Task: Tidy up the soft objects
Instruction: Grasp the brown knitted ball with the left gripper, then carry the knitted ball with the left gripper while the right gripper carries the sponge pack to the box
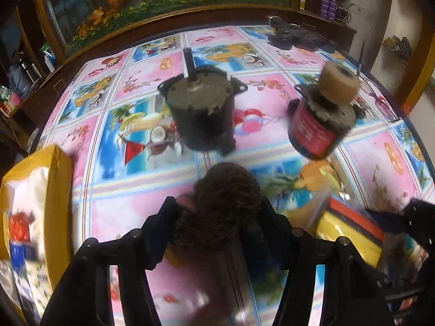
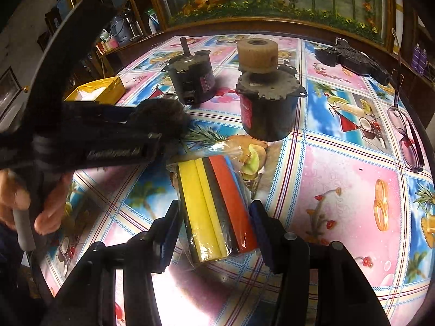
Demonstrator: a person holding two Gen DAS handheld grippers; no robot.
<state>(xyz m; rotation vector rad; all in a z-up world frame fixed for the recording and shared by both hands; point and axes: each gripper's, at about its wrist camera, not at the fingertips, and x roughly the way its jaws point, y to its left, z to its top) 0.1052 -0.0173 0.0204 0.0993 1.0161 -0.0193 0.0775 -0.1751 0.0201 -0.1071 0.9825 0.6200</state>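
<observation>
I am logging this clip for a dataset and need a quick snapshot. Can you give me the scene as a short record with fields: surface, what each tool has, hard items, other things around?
surface: table under a colourful fruit-print cloth
left tool: closed on a dark fuzzy ball
right tool: closed on a wrapped pack of sponges, yellow, black and red
hard items: two motors, one with a bare shaft, one with a tan roller on top
other: yellow box, eyeglasses, black device at the far edge
</observation>
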